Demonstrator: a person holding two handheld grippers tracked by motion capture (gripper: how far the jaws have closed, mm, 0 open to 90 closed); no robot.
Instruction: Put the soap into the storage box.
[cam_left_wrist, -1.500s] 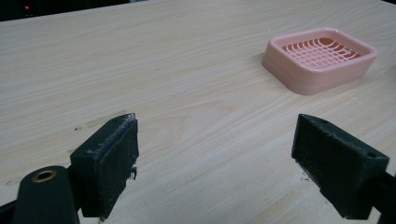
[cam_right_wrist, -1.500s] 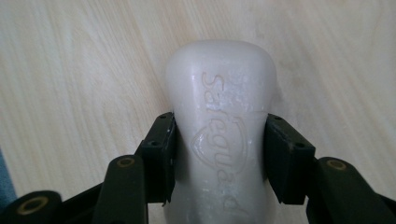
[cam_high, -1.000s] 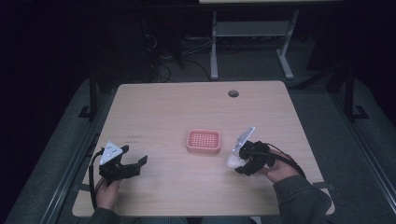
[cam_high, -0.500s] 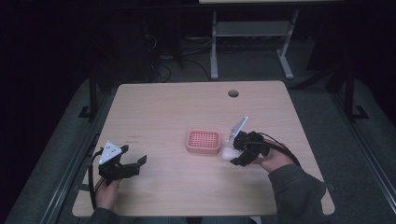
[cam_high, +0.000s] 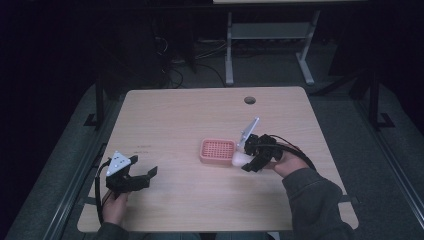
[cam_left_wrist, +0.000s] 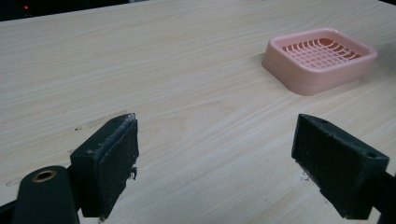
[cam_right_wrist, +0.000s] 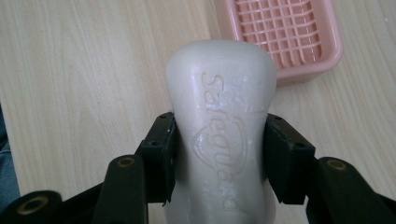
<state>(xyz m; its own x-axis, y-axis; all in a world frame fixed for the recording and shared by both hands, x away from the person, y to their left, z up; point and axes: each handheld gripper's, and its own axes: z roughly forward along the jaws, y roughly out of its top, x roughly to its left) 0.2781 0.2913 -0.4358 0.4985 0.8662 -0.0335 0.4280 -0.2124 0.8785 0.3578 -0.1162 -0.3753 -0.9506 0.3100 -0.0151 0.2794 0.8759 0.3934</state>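
The right gripper (cam_high: 246, 161) is clamped on the white oval bar of soap (cam_right_wrist: 219, 135), its jaws pressing the two long sides. The pink plastic soap dish with a grid floor (cam_high: 217, 151) lies just beside the soap's free end, near the middle of the tabletop (cam_high: 190, 115). The left gripper (cam_high: 142, 175) rests open near the left edge, well apart from the dish.

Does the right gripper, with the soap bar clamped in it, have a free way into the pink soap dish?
Probably yes. The right gripper holds the soap bar just beside the pink soap dish, whose grid is bare, and the left gripper sits open, well away.
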